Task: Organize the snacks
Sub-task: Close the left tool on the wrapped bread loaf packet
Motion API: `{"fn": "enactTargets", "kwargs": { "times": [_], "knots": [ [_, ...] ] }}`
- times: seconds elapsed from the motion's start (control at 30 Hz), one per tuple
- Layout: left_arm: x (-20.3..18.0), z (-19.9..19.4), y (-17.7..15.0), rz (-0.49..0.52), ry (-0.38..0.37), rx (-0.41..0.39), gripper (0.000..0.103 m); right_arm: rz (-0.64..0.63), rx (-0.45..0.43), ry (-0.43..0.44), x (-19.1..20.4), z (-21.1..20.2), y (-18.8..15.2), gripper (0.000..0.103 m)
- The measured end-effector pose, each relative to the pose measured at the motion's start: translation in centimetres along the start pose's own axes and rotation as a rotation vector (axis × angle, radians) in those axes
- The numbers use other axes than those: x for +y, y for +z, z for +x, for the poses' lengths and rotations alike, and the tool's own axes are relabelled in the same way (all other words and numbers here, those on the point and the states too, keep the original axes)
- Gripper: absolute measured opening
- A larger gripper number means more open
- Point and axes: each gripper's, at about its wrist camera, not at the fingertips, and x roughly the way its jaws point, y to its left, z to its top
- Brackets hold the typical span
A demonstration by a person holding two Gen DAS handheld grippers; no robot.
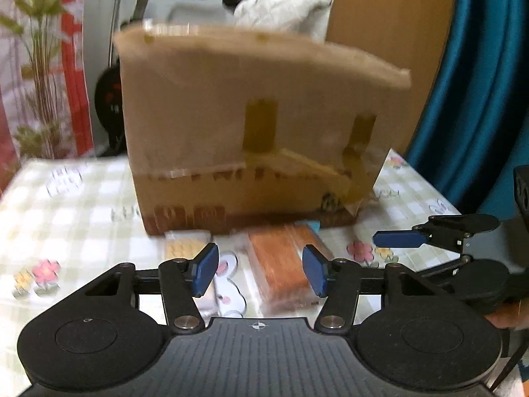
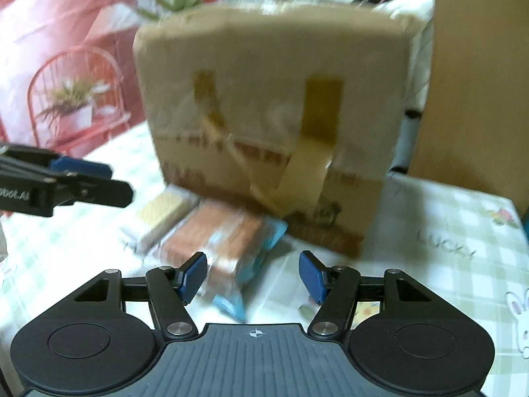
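A tall taped cardboard box stands on the checked tablecloth. At its foot lie a clear packet of orange wafers, a packet of pale yellow wafers and a blue-edged wrapper. My left gripper is open above the orange packet, and its pads touch nothing. My right gripper is open too, over the blue-edged wrapper and the cloth beside it. Each gripper shows in the other's view: the right one at the right edge, the left one at the left edge. Both views are blurred.
The table has a green-and-white cloth printed with flowers and rabbits. Behind it are a wooden panel, a teal curtain, a plant and a red wire chair.
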Motion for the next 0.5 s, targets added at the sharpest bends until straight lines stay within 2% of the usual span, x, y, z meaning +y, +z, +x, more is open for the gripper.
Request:
{"fn": "enactTargets", "kwargs": {
  "times": [0.2, 0.5],
  "knots": [
    [1.1, 3.2, -0.8, -0.149, -0.080, 0.087, 0.057, -0.050, 0.053, 0.034, 1.1, 2.4, -0.1, 0.058],
    [1.5, 7.4, -0.9, -0.207, -0.112, 0.154, 0.056, -0.074, 0.078, 0.085, 1.2, 4.7, 0.3, 0.057]
  ]
}}
